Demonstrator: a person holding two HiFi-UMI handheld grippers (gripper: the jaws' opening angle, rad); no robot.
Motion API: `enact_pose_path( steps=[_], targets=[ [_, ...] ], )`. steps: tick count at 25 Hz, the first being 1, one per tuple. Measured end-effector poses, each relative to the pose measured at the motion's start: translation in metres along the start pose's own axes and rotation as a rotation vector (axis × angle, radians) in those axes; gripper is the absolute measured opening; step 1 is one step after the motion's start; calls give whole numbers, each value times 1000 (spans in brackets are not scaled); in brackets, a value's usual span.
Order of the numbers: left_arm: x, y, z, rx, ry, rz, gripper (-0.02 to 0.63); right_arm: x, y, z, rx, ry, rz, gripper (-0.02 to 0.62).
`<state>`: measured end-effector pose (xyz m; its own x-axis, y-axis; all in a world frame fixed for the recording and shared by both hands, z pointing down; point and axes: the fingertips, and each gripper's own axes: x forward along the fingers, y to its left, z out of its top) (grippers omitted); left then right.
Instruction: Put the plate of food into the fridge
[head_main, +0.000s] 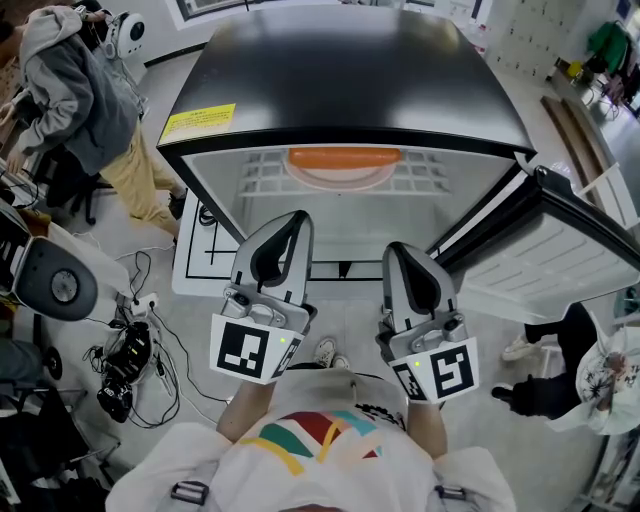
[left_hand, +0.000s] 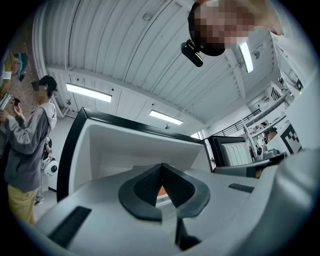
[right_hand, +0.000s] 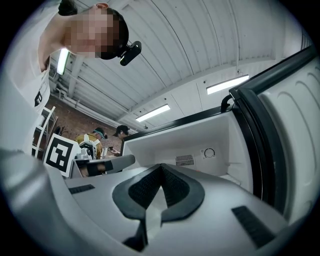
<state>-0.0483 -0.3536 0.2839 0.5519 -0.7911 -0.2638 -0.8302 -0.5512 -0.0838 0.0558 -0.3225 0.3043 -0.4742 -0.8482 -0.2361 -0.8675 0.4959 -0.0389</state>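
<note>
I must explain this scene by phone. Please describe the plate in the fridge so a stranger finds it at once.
Find the black-topped fridge, its door swung open. On the white wire shelf inside rests the plate. It is the only orange thing in that white interior.

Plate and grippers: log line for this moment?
plate: inside fridge | door: open | left gripper: shut, empty | right gripper: shut, empty

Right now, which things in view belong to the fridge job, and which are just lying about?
Job: orange plate on the wire shelf, fridge, its open door, left tool and right tool, both shut, empty.
Lying about: floor cables, bystander in grey hoodie.
</note>
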Motion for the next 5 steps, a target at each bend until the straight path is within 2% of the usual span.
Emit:
enact_pose_path(
  steps=[5],
  targets=[
    [-1,3,-2,4,7,7,5,1,6,-2,-40,15,10,-2]
  ],
)
